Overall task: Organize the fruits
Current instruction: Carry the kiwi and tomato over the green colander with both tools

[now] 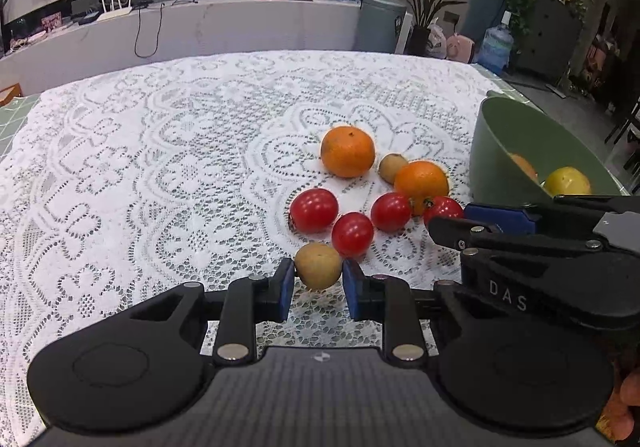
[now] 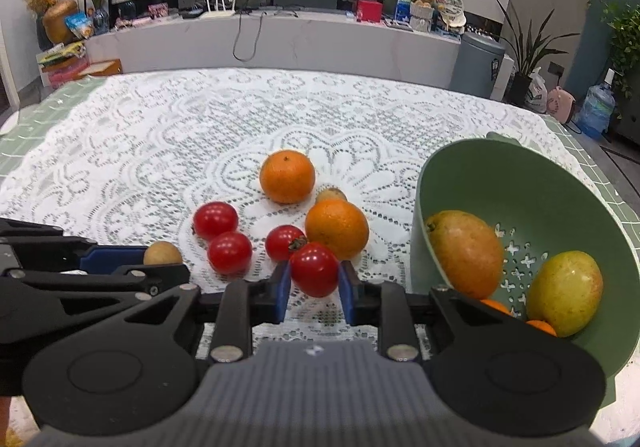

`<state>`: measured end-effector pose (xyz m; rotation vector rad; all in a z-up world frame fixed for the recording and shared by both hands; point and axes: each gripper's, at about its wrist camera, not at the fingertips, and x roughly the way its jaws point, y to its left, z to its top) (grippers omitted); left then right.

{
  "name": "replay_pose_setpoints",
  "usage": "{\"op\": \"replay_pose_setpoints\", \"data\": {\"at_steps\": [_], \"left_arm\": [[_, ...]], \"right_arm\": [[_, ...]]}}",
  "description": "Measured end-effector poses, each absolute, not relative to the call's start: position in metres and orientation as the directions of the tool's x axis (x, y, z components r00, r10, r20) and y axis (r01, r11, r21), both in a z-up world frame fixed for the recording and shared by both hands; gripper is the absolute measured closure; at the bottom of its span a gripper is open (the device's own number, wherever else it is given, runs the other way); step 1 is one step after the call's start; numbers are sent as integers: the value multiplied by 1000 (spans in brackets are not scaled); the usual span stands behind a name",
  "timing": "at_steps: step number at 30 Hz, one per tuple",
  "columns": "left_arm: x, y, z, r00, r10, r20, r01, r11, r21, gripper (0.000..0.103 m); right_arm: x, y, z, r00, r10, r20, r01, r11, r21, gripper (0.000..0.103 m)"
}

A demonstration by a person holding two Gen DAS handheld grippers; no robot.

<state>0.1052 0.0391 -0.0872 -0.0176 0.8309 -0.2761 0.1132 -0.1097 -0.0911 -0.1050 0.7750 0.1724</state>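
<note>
Pick step: left gripper (image 1: 318, 289) clamps small round tan fruit (image 1: 319, 265); right gripper (image 2: 314, 293) clamps glossy red tomato (image 2: 315, 269). Next, likely: lift both, carry to perforated green plastic bowl (image 2: 560, 183).

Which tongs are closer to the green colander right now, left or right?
Right. The right tongs, shut on a tomato, sit just beside the green colander; the left tongs, holding a small brown fruit, are farther away.

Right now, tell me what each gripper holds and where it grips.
The left gripper clamps the small round tan fruit across its sides. The right gripper clamps a round red cherry tomato across its sides.
</note>
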Motion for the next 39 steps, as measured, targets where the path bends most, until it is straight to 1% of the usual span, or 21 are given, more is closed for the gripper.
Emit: {"op": "replay_pose_setpoints", "data": {"at_steps": [13,20,32,39], "left_arm": [[82,43,-62,700,-269,-661,187,963,-194,74],[69,22,-39,724,-299,-622,219,954,-204,74],[68,-50,-6,738,-345,-580,357,929,-99,74],[76,-90,-4,713,-379,-590,432,900,-55,74]], "right_arm": [[77,-135,-57,763,195,-617,-219,975,36,81],[60,-155,-32,793,219,-569,-223,973,65,81],[56,-228,0,777,232,-585,-184,973,141,81],[70,-272,5,745,210,-633,-157,978,139,81]]}}
